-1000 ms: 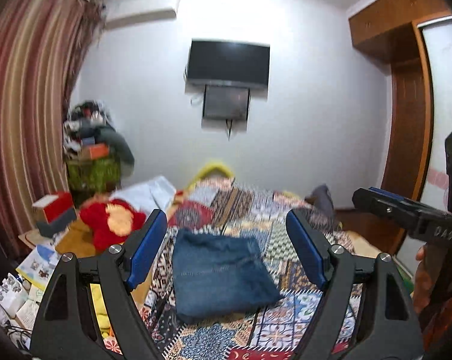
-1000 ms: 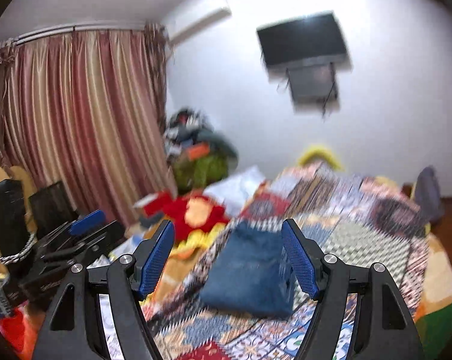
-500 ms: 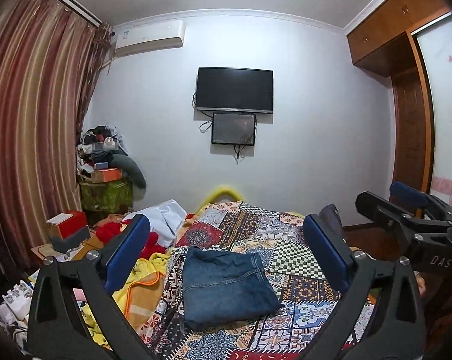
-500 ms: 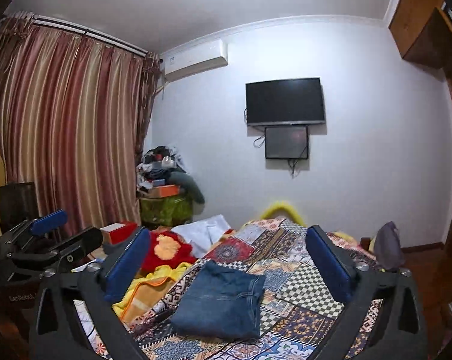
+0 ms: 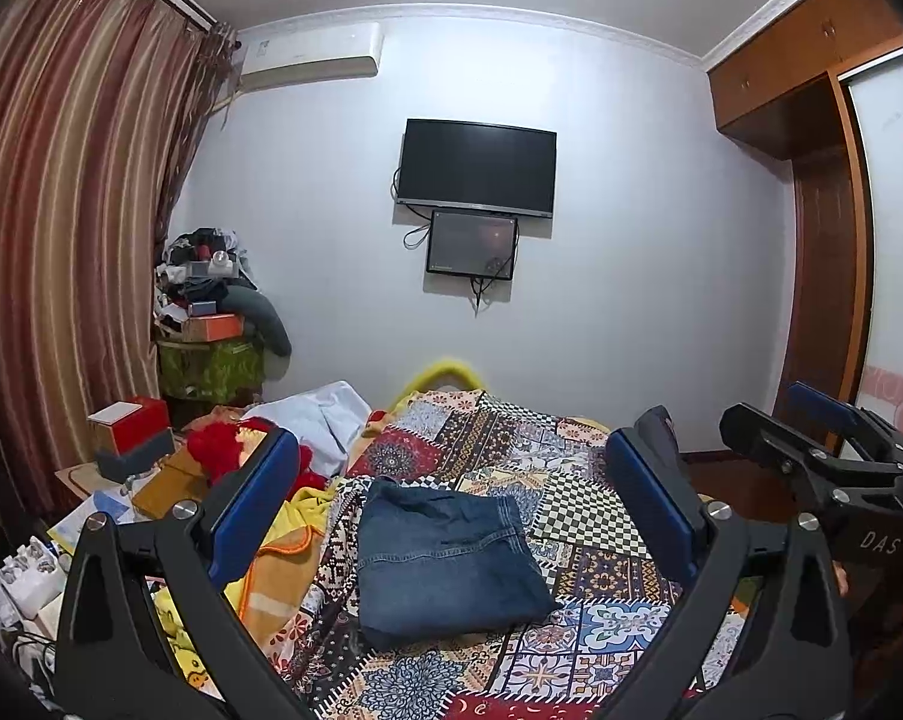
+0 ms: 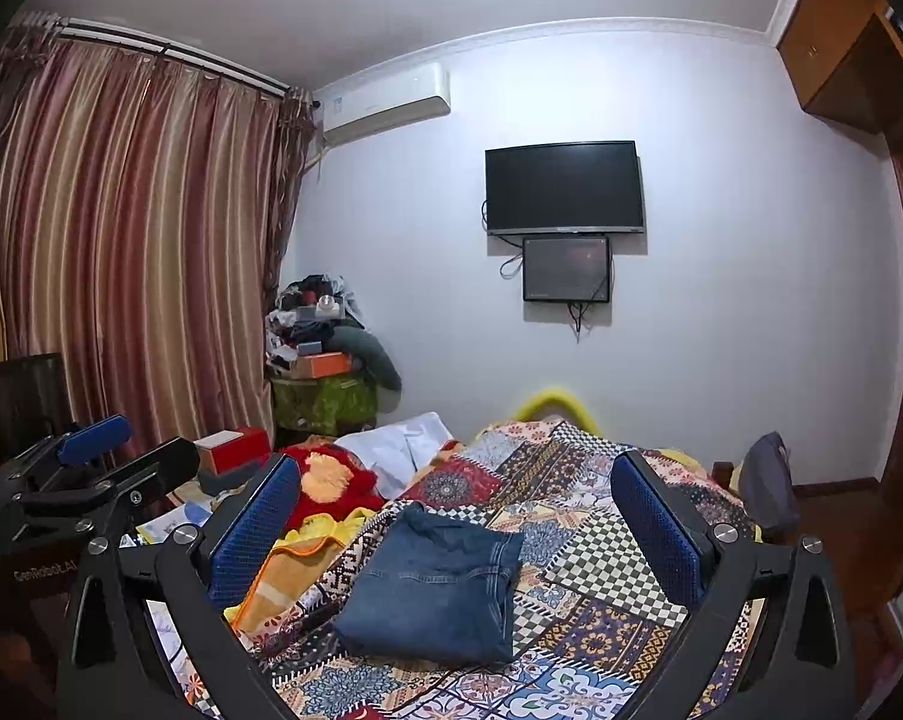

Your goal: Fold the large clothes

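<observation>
A pair of blue jeans [image 5: 445,558] lies folded into a flat rectangle on the patterned bedspread [image 5: 577,516]; it also shows in the right wrist view [image 6: 433,588]. My left gripper [image 5: 451,498] is open and empty, held well back from and above the jeans. My right gripper [image 6: 451,516] is open and empty too, also back from the bed. The right gripper [image 5: 811,450] shows at the right edge of the left wrist view, and the left gripper [image 6: 91,468] at the left edge of the right wrist view.
A yellow and orange blanket [image 5: 271,570], a red plush [image 6: 325,480] and a white cloth [image 6: 397,450] lie along the bed's left side. A cluttered stand [image 5: 211,324] is in the corner. A dark bag [image 6: 769,480] sits at the bed's right, by the wardrobe [image 5: 823,276].
Both grippers have pulled back and tilted up from the bed, and their jaws have spread wider. The folded jeans have not moved.
</observation>
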A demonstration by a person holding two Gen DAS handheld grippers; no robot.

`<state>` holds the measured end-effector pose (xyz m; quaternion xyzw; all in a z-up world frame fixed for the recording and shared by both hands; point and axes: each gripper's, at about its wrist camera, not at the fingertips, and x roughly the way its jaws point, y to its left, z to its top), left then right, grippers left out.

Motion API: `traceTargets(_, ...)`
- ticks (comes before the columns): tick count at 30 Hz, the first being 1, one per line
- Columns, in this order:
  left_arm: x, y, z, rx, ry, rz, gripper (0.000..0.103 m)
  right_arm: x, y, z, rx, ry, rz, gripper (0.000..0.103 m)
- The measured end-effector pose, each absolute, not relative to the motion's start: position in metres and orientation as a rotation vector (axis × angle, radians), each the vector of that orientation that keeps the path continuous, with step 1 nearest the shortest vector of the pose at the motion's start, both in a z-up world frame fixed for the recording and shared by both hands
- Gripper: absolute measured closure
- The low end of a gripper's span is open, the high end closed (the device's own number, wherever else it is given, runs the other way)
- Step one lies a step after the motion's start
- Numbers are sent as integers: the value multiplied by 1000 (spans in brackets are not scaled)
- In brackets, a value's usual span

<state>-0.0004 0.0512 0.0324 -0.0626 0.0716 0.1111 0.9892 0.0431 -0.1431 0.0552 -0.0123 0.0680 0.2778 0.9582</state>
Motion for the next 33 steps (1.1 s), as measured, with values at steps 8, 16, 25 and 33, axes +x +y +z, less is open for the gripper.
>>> traceTargets(8, 6, 51, 29, -126, 162, 219, 0, 53, -144, 51, -7, 171, 564, 0)
traceTargets(16, 11, 52, 26, -125, 178, 221, 0, 61, -146, 50, 13, 192, 577, 0)
traceTargets(25, 17, 54, 26, -126, 193, 213, 0, 66, -148, 45, 19, 208, 575, 0)
traceTargets(33, 26, 55, 22, -131, 215, 196, 0, 70, -151, 39, 28, 227, 566, 0)
